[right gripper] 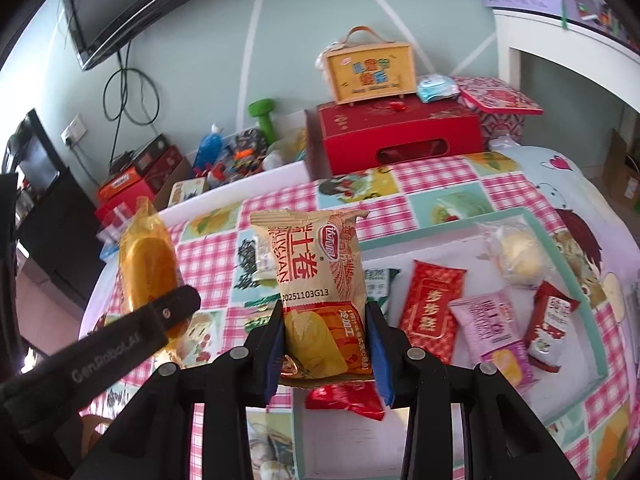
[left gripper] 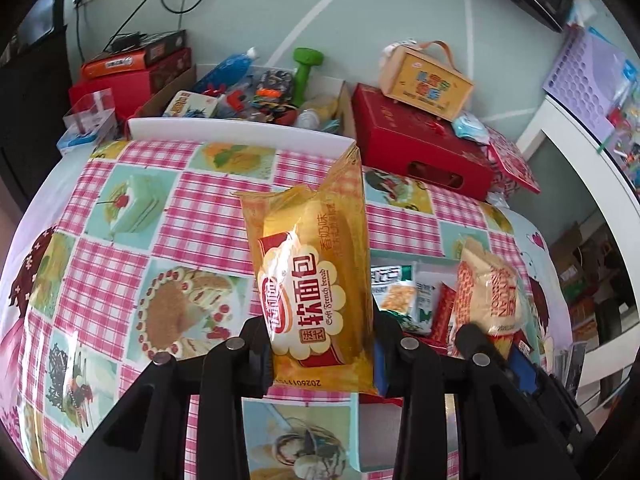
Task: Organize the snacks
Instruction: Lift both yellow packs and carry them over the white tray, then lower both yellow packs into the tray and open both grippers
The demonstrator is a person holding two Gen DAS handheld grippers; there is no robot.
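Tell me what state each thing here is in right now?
Left gripper: shut on the yellow soft bread packet, held above the table.
Right gripper: shut on the beige roll-cake packet, lifted.
Tray: flat on the table, several packets inside.
Red packet: lying flat in the tray.
Pink packet: lying in the tray.
Red gift box: closed.

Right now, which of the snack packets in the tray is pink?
The pink packet, lying between the flat red packet and the red-and-white packet. It alone is pink, with a yellow cake pictured at its near end.
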